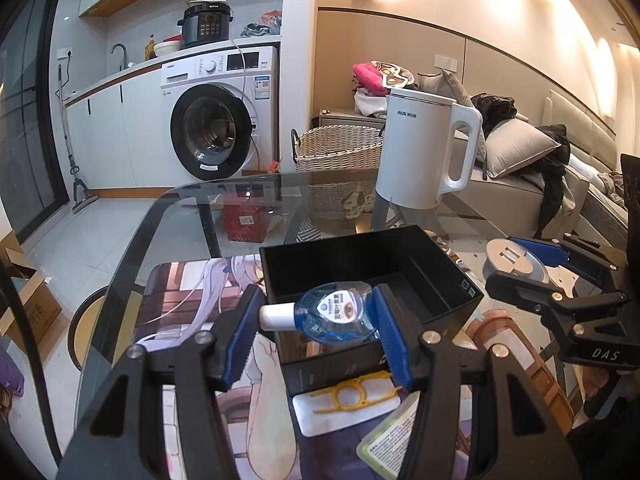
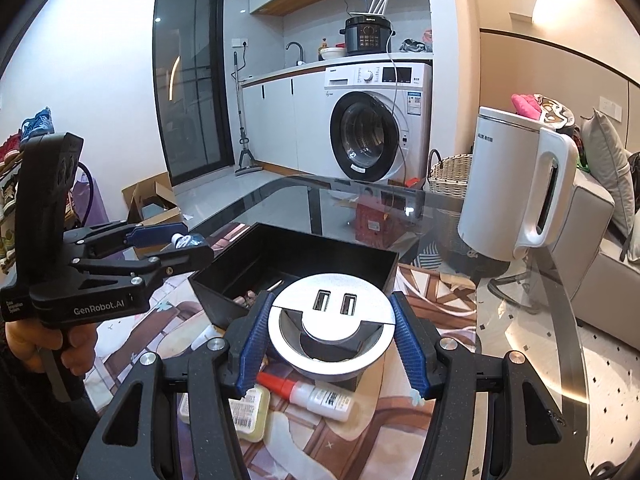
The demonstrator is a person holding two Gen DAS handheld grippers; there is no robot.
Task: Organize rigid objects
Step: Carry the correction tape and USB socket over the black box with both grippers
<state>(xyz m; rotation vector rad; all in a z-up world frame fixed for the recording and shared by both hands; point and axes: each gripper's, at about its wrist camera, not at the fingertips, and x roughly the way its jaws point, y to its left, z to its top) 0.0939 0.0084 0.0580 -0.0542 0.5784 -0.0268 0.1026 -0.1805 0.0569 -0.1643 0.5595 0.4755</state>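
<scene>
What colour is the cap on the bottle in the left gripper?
White cap, on a clear blue bottle; clearest in the left wrist view.

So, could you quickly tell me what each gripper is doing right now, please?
Left gripper: closed on the blue eye-drop bottle, held above the black box.
Right gripper: closed on the round silver USB socket.

A white washing machine (image 1: 218, 120) is standing under a long counter (image 1: 120, 70) with white cabinets. Warm light is shining on the beige wall (image 1: 460, 12) above a grey sofa (image 1: 520, 184). A wicker basket (image 1: 340, 148) is sitting on the pale tiled floor (image 1: 80, 232).
</scene>
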